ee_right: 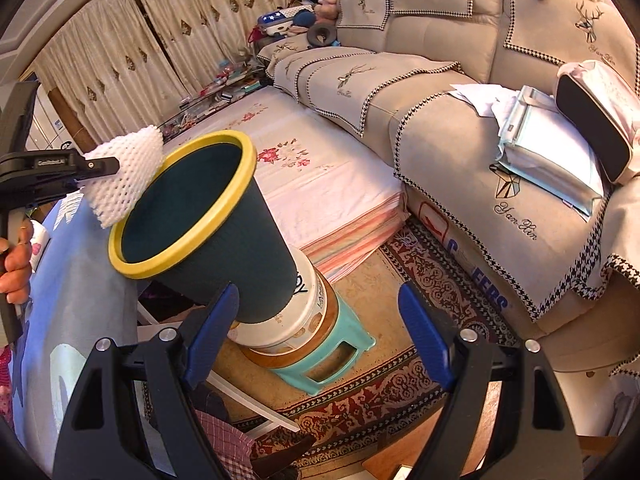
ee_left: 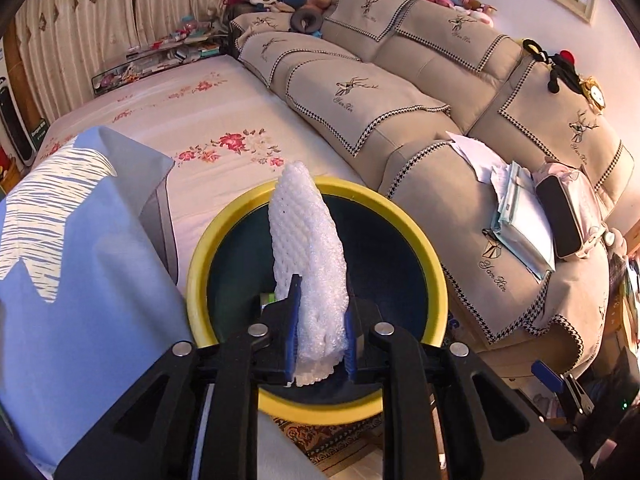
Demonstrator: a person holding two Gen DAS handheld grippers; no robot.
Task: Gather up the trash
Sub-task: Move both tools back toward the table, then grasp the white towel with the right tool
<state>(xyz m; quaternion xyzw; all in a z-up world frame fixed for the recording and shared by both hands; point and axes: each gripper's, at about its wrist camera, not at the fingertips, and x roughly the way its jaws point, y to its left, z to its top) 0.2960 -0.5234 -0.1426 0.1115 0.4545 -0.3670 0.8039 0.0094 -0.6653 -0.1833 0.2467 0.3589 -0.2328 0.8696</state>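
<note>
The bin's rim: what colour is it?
Yellow; the rim of the bin shows best in the right wrist view.

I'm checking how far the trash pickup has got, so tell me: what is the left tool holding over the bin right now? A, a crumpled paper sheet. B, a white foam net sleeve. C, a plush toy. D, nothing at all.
B: the left tool has a white foam net sleeve between its fingers, just above the open mouth of the yellow-rimmed bin; the right wrist view shows the same from the side.
</note>
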